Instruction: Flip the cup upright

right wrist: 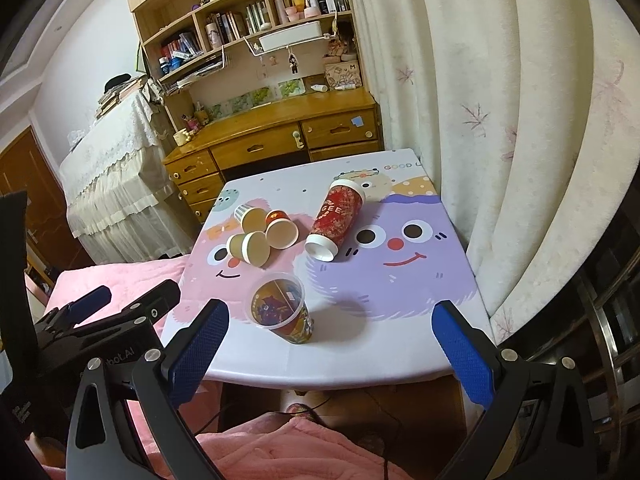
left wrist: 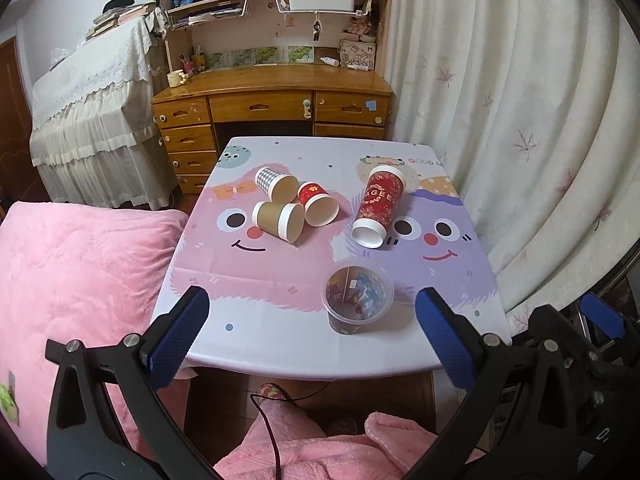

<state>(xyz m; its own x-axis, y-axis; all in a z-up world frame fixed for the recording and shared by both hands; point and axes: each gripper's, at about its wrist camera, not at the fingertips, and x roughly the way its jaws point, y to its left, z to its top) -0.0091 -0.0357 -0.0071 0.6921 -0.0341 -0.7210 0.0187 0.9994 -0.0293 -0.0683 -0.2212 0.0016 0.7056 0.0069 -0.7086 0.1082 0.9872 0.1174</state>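
Left wrist view: left gripper (left wrist: 312, 344) fingers apart, empty; clear cup (left wrist: 357, 294) upright near the bench (left wrist: 280, 340) front edge; tall red cup (left wrist: 379, 205) lies beyond, mouth toward the camera. Right wrist view: right gripper (right wrist: 330, 346) fingers apart, empty; tall red cup (right wrist: 337, 218) ahead, long axis running away, likely nearer this hand.

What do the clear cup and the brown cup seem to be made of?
Clear cup: likely thin glossy plastic; the printed contents show through its wall. Brown cup: likely matte kraft paper with a white rolled rim and a plain tan inside; any lining cannot be told.
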